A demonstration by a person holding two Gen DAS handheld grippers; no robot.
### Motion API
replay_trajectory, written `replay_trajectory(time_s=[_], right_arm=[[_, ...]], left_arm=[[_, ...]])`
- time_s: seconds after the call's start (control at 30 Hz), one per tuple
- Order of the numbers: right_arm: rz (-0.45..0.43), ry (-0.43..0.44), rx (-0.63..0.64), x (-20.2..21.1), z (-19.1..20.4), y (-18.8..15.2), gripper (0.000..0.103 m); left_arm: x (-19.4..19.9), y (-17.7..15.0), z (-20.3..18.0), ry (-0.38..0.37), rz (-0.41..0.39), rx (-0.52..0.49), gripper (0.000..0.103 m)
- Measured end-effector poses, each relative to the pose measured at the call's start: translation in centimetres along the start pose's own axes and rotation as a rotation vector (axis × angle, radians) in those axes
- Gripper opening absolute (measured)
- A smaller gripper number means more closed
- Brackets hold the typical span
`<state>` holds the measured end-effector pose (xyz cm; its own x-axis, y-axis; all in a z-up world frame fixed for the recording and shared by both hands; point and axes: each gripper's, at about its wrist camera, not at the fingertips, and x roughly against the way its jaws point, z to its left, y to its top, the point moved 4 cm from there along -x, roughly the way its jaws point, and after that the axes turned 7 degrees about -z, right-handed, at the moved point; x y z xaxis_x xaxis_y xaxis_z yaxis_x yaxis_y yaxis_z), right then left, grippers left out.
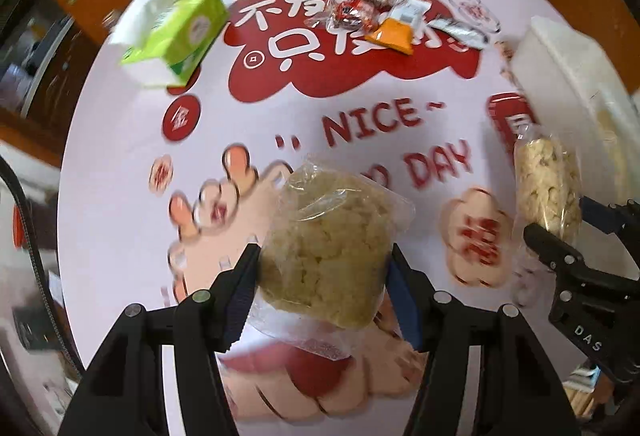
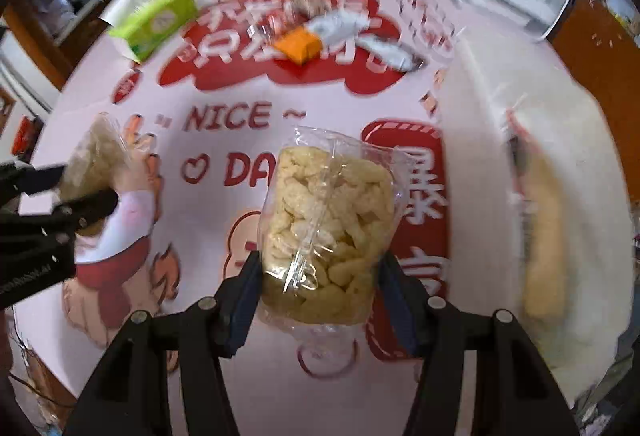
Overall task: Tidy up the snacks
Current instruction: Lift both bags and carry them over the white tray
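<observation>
Snacks are the job: two clear bags are held up over the desk (image 1: pixel 120 164), which is covered by a pink cloth printed with red shapes and "NICE DAY". A white bin (image 1: pixel 568 76) is seen at the right edge of the desk, something pale and yellowish blurred inside; probably the drop spot, judged only. A green tissue box (image 1: pixel 176 32) is sat at far left, bottles and a white appliance behind. A loose snack pile (image 1: pixel 392 16) is left mid-desk: red wrapper, orange packet, silver packet, all untouched. The crumbly yellow bag (image 1: pixel 332 240) is pinched in the left gripper (image 1: pixel 324 276), fingers pressed on both sides of its lower body. The puffed-pieces bag (image 2: pixel 328 228) is pinched the same way in the right gripper (image 2: pixel 320 284), fingers closed against its flanks. Both bags are judged light, soft and crushable, film slippery and crinkly; contents are likely broken if squeezed hard. A hold across the filled middle is judged best, not on the empty top flap, which would slide out. Small packets in the pile are judged flat and slick; edge pinches would be needed. Views are motion-blurred, so fine detail cannot be told.
</observation>
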<state>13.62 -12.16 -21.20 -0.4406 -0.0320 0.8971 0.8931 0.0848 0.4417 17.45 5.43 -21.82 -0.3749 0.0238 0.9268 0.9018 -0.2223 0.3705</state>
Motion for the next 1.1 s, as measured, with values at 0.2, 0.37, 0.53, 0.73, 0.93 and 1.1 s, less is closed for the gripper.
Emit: replay_trajectory(time_s=[0.2,0.37,0.53,0.73,0.93,1.1], right_arm=[[-0.2,0.004,-0.042,8.4,-3.8,0.5,0.058],[-0.301,-0.081,-0.063,13.8,-7.9,-0.4,0.058],[-0.336,-0.162,-0.089,16.6,-11.7,-1.9,0.058],[-0.376,-0.232,-0.138,18.8,-15.7,-3.9,0.058],[-0.395,-0.259,-0.188,19.7,-18.4,-5.6,0.058],[-0.391,-0.266,-0.211,19.5,-19.8,-6.6,0.058]], left_arm=[[5.9,-0.1,-3.9,0.007,-0.083,0.01,0.059],[11.1,1.9,-9.3,-0.068,-0.207,0.021,0.059],[14.8,3.0,-14.9,-0.135,-0.291,0.003,0.059],[16.0,2.9,-21.2,-0.181,-0.322,-0.026,0.06],[16.1,2.2,-24.6,-0.197,-0.312,-0.048,0.06],[16.0,2.6,-26.4,-0.182,-0.316,-0.054,0.06]])
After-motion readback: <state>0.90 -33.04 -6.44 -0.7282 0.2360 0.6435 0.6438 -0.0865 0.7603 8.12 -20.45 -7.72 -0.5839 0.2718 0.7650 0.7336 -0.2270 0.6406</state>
